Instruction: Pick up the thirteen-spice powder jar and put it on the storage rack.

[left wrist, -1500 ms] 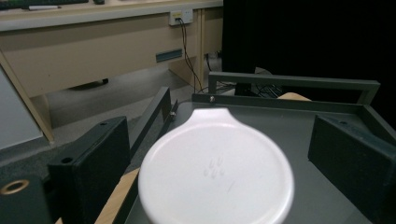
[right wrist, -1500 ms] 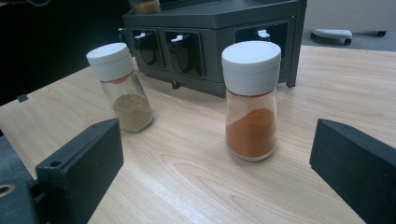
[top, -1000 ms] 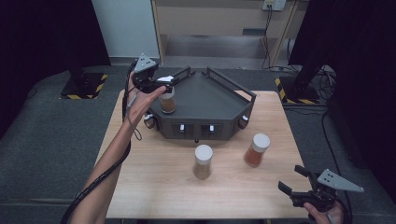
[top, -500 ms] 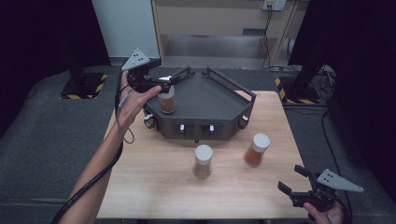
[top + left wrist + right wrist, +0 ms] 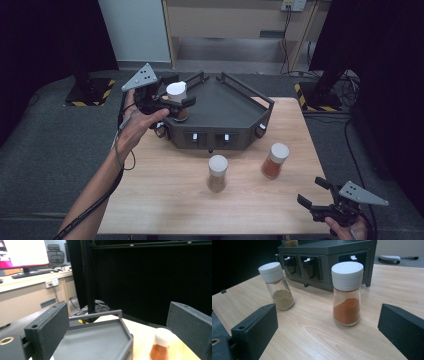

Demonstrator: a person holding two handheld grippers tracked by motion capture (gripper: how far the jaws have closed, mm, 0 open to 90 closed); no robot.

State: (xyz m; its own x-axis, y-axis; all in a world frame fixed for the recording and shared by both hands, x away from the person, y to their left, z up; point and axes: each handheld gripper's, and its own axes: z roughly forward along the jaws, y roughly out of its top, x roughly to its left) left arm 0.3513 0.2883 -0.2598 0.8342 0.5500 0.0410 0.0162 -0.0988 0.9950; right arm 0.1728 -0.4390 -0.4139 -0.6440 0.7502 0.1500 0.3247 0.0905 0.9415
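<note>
Holding my left gripper (image 5: 172, 102) over the near-left corner of the dark grey rack (image 5: 225, 107), I have its jaws spread wide with nothing clamped between them. In the high view they sit on either side of a white-capped jar (image 5: 176, 97) standing on that corner; whether a pad touches the glass I cannot tell from up there. Along my own jaws I see the rack's flat top (image 5: 100, 340) and rail, and further off a blurred jar of orange spice (image 5: 160, 345). My right gripper (image 5: 316, 201) hangs at the near-right edge of the wooden table (image 5: 165, 190), jaws also wide apart and empty. In front of it stand the orange spice jar (image 5: 347, 295) and, beyond it to the left, a tan spice jar (image 5: 277, 285).
</note>
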